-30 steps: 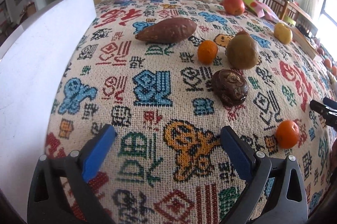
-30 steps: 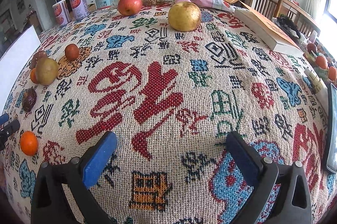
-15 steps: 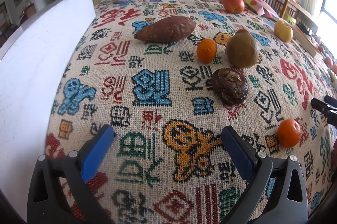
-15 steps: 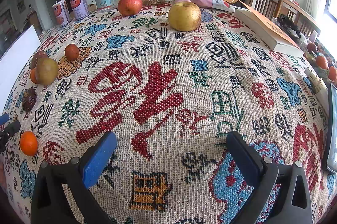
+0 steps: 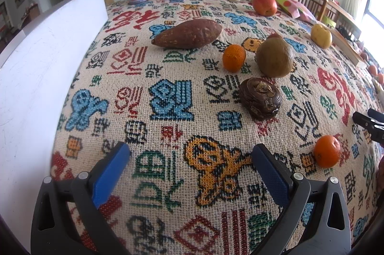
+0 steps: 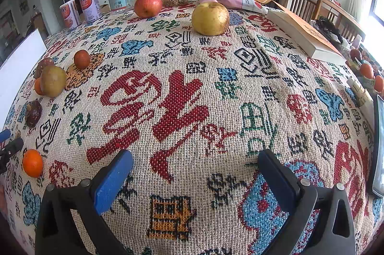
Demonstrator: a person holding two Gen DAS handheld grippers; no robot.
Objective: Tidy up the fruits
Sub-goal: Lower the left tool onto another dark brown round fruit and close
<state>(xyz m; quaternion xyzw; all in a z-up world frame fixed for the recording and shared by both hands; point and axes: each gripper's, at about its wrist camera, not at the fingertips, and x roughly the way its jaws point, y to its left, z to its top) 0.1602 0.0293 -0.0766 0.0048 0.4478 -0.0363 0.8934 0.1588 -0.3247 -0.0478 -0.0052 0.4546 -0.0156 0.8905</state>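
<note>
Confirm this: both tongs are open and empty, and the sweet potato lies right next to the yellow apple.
Not quite. Both the left tongs and the right tongs are open and empty, but the left wrist view shows the sweet potato far from the yellow apple; the nearest fruit is a small orange.

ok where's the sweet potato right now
In the left wrist view, the sweet potato lies on the tablecloth left of the small orange, near the white board.

Coarse woven cloth [image 6: 192, 91] covers the bench; the sweet potato [image 5: 188, 34] looks matt, the apple [image 6: 148, 5] glossy.
</note>
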